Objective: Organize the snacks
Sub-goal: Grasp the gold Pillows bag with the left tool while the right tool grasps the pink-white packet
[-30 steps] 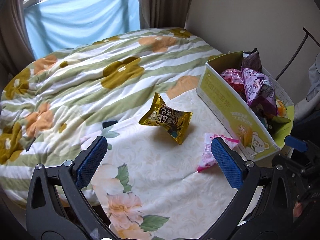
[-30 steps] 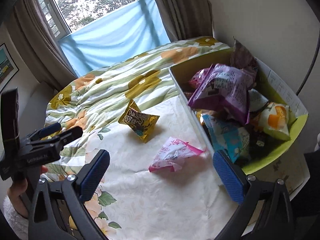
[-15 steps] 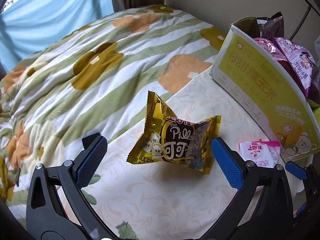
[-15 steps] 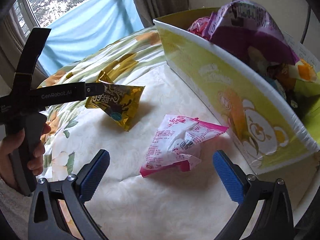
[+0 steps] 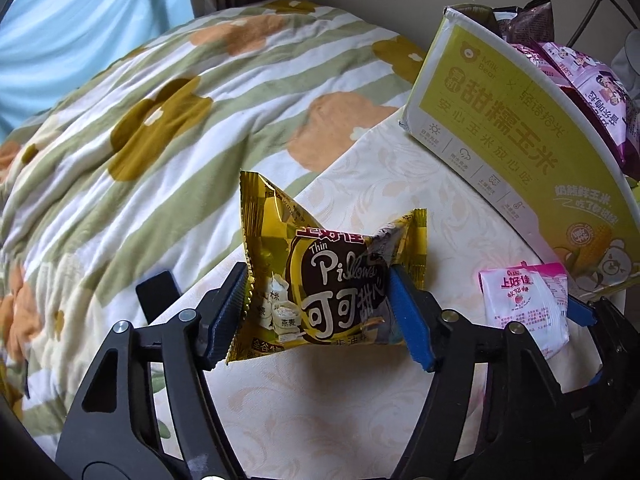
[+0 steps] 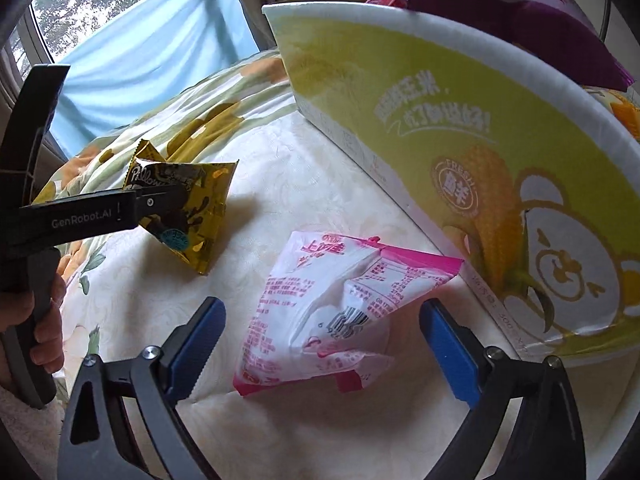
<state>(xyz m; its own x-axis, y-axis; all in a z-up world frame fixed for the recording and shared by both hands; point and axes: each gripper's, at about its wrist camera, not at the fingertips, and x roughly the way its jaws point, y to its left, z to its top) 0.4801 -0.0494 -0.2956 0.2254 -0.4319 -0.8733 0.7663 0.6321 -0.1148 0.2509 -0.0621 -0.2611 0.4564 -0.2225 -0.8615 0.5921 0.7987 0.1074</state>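
Observation:
A gold "Pillows" snack packet [image 5: 332, 280] sits on the cream cloth between the blue pads of my left gripper [image 5: 318, 318], whose jaws are closing and press its two sides. The right wrist view shows the same packet [image 6: 192, 216] pinched at the left gripper's tip [image 6: 160, 202]. A pink and white snack packet [image 6: 340, 308] lies flat between the jaws of my right gripper [image 6: 320, 344], which are closing but still stand apart from it. That pink packet [image 5: 524, 304] lies just in front of the yellow-green cardboard box [image 6: 440, 128].
The box [image 5: 500, 128] holds several snack bags, purple ones [image 5: 600, 92] on top. A flowered green-striped quilt [image 5: 160, 120] covers the bed beyond the cream cloth. A hand [image 6: 44, 332] grips the left gripper's handle. A blue sheet [image 6: 152, 52] hangs under the window.
Both grippers have come down close to the bed. The left jaws have closed in onto the gold packet. The right jaws have narrowed slightly around the pink packet.

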